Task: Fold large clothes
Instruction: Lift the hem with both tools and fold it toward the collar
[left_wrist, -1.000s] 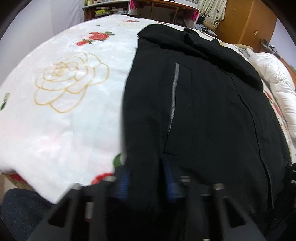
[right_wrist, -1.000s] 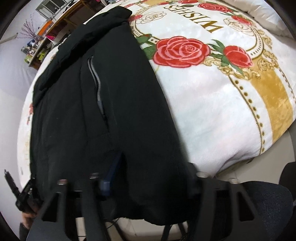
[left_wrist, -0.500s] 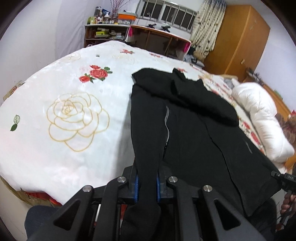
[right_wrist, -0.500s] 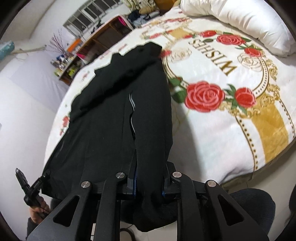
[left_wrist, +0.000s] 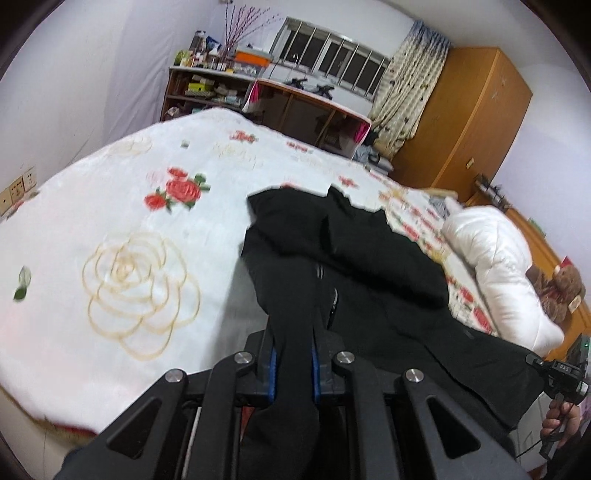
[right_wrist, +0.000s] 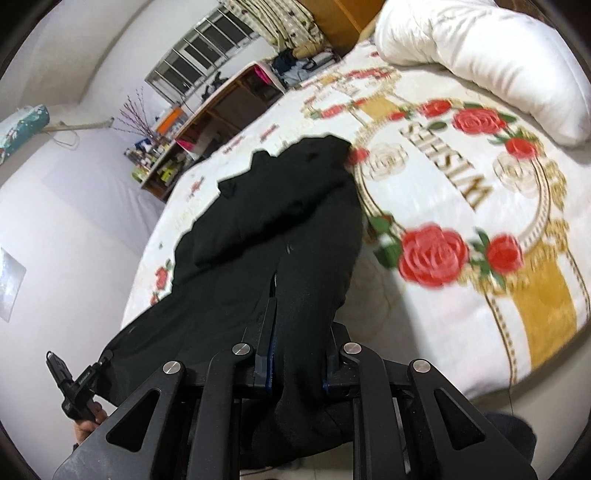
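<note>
Both grippers clamp the black jacket's (left_wrist: 369, 266) near hem: left gripper (left_wrist: 292, 354), right gripper (right_wrist: 297, 345). Jacket stretches away over the rose blanket (left_wrist: 122, 236).

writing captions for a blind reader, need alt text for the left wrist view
The left tongs are shut on the near edge of a black jacket, lifting it off a bed with a white rose-print blanket. A white pillow lies to the right, with a wooden wardrobe and cluttered shelves behind.

Black jacket (left_wrist: 369, 266); white blanket (right_wrist: 461, 295), red roses.
</note>
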